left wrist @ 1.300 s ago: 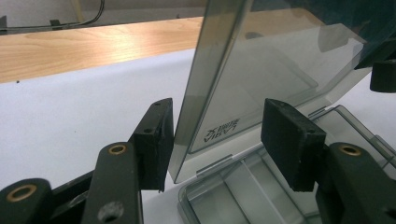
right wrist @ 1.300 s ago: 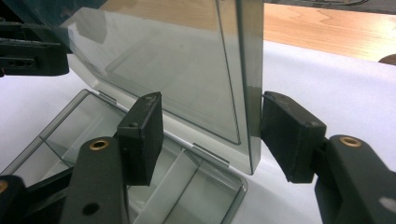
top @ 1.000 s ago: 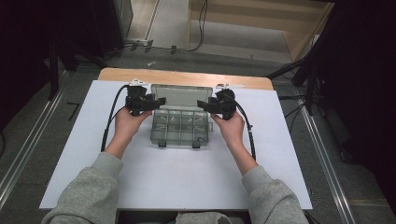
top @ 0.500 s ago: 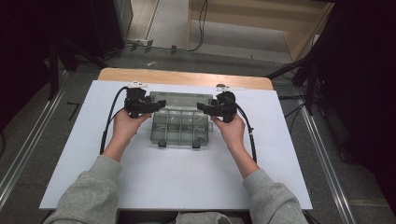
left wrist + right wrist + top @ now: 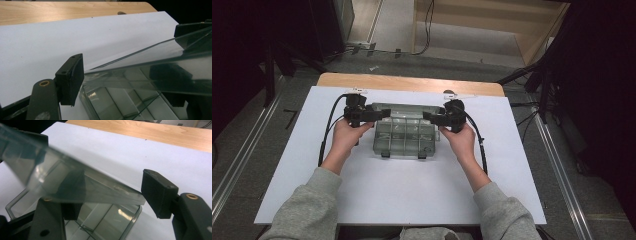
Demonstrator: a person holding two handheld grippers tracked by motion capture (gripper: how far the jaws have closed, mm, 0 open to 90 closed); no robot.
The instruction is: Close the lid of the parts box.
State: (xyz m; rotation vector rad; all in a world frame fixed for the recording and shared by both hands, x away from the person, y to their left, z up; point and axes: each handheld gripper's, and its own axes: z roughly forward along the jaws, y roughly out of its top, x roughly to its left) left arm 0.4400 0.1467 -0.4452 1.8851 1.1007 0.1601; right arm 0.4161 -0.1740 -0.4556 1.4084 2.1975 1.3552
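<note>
A clear plastic compartment box (image 5: 404, 140) sits on the white board (image 5: 412, 200), latches toward the person. Its clear lid (image 5: 404, 109) stands tilted over the far side. My left gripper (image 5: 384, 114) is at the lid's left end. Its jaws have just been opening and stand open around the lid edge (image 5: 140, 75); its midpoint is (image 5: 122, 80). My right gripper (image 5: 427, 116) is at the lid's right end. In the right gripper view the lid (image 5: 82, 185) crosses between its jaws (image 5: 115, 202) and its corner meets the right pad (image 5: 157, 192).
The white board lies on a wooden table (image 5: 412, 82) whose far strip shows bare. Both gripper cables (image 5: 329, 132) trail over the board beside the forearms. Metal rails and dark floor flank the table.
The band of lid seen behind the box has grown narrower, so the lid has tilted. Both hands have stayed where they were.
</note>
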